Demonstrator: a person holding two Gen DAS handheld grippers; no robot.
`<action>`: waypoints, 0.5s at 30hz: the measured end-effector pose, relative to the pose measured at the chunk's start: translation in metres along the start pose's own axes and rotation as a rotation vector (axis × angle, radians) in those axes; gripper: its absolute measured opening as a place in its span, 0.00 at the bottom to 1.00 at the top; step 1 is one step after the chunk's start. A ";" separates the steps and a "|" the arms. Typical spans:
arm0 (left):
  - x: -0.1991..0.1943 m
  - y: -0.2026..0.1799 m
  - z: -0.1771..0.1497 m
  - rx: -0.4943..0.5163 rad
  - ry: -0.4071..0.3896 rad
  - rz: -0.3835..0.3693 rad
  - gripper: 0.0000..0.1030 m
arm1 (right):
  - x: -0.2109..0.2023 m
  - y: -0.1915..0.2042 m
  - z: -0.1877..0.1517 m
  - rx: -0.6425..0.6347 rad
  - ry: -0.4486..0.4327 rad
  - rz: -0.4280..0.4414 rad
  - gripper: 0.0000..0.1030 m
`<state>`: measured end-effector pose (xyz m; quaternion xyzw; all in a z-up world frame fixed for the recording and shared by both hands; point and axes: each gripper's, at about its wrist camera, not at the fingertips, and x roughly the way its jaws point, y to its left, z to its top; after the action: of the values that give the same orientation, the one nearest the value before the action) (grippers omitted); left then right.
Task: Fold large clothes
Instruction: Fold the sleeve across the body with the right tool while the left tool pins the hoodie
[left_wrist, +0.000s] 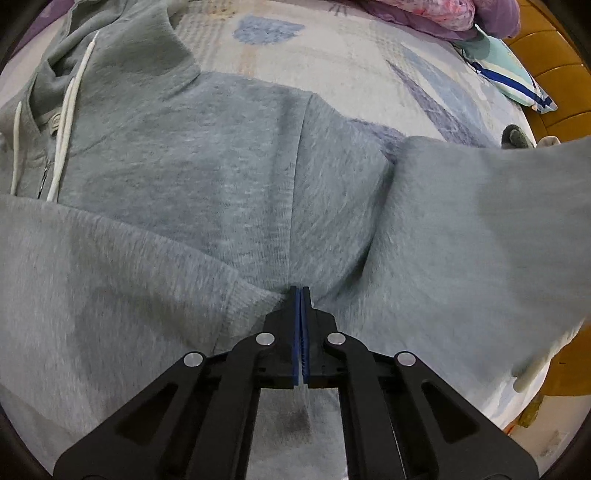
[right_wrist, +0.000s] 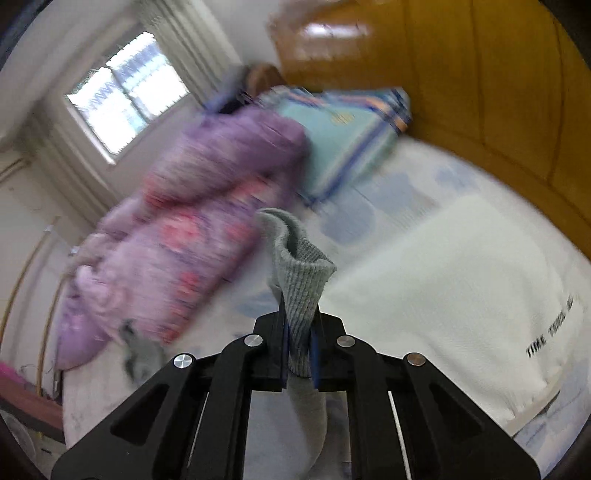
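Grey zip hoodie (left_wrist: 207, 155) spread front-up on a pale patterned bedsheet (left_wrist: 332, 48), filling most of the left wrist view. White drawstrings (left_wrist: 70, 110) trailing down beside the zip at 10 o'clock. One sleeve (left_wrist: 110, 273) folded across the body from 9 o'clock, ribbed cuff ending just beside the left gripper (left_wrist: 300, 291). Left gripper aimed steeply down at the fabric, blue pads pressed together; tips at the cloth near the cuff, but whether any fabric is pinched cannot be told. Other sleeve (left_wrist: 480, 221) lifted off the bed, stretching toward 3 o'clock. Striped pillow (left_wrist: 509, 77) at 2 o'clock by the orange wooden headboard (left_wrist: 554, 74).

Right gripper (right_wrist: 300, 325) clenched on a grey ribbed cuff (right_wrist: 301, 280), cuff standing up out of the pads toward 12 o'clock, rest of the sleeve hanging below between the arms. Right wrist view motion-blurred. Purple floral quilt (right_wrist: 177, 236) bundled at 9 to 10 o'clock. Folded white garment (right_wrist: 461, 295) with black lettering lying at 3 o'clock. Window (right_wrist: 125, 92) at 11 o'clock.
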<state>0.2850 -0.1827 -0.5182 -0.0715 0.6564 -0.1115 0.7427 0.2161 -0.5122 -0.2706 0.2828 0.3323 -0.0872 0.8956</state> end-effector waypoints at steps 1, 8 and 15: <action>0.001 -0.001 0.002 0.000 -0.002 0.003 0.02 | -0.009 0.014 0.004 -0.012 -0.013 0.025 0.08; -0.014 -0.006 0.022 0.050 0.036 0.033 0.01 | -0.032 0.130 0.005 -0.091 0.033 0.301 0.08; -0.126 0.043 0.022 0.073 -0.111 0.062 0.01 | 0.001 0.231 -0.050 -0.157 0.191 0.452 0.08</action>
<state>0.2957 -0.1091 -0.4057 -0.0304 0.6116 -0.1082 0.7832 0.2693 -0.2935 -0.1986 0.2863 0.3493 0.1684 0.8761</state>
